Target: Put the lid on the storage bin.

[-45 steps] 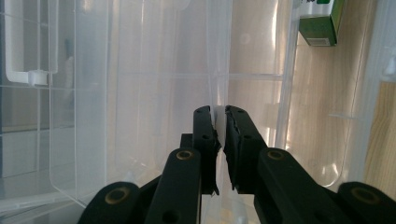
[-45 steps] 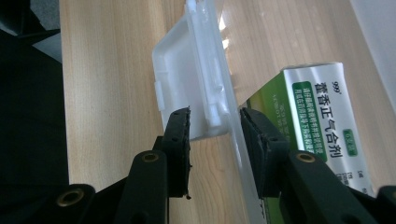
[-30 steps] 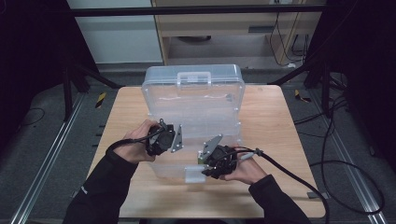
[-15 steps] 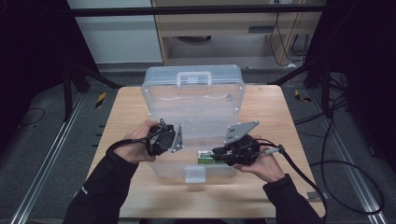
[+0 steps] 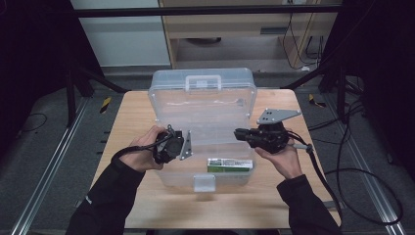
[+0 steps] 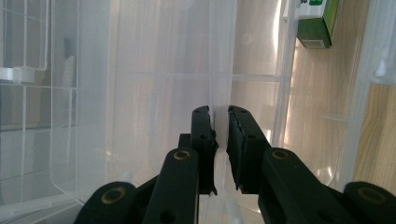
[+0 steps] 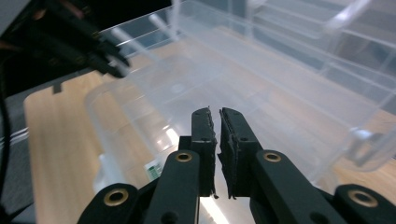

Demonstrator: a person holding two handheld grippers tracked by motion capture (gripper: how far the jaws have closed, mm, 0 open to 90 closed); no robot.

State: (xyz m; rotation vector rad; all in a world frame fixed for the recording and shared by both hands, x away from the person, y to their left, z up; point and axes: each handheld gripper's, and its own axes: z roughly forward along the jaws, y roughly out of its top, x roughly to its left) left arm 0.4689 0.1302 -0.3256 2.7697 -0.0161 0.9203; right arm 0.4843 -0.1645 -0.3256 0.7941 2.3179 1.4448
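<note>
A clear plastic storage box (image 5: 171,110) stands open on the wooden table, its lid raised at the back. A green and white carton (image 5: 230,165) lies inside near the front wall, and shows as the carton (image 6: 317,23) at the top right of the left gripper view. My left gripper (image 5: 183,146) is at the box's left wall; my left gripper (image 6: 219,116) has its jaws pinched on that thin clear wall (image 6: 212,84). My right gripper (image 5: 238,133) hovers over the box's right side. My right gripper (image 7: 215,116) has just been closing its jaws, with nothing between them.
The wooden table (image 5: 132,112) has bare strips on both sides of the box and in front of it. The box's latch tab (image 5: 203,182) juts from the front wall. Metal rails and cables run along the floor around the table.
My right gripper has risen from low over the box's front and moved right and back, leaving the green carton lying inside. The left gripper has stayed at the left wall.
</note>
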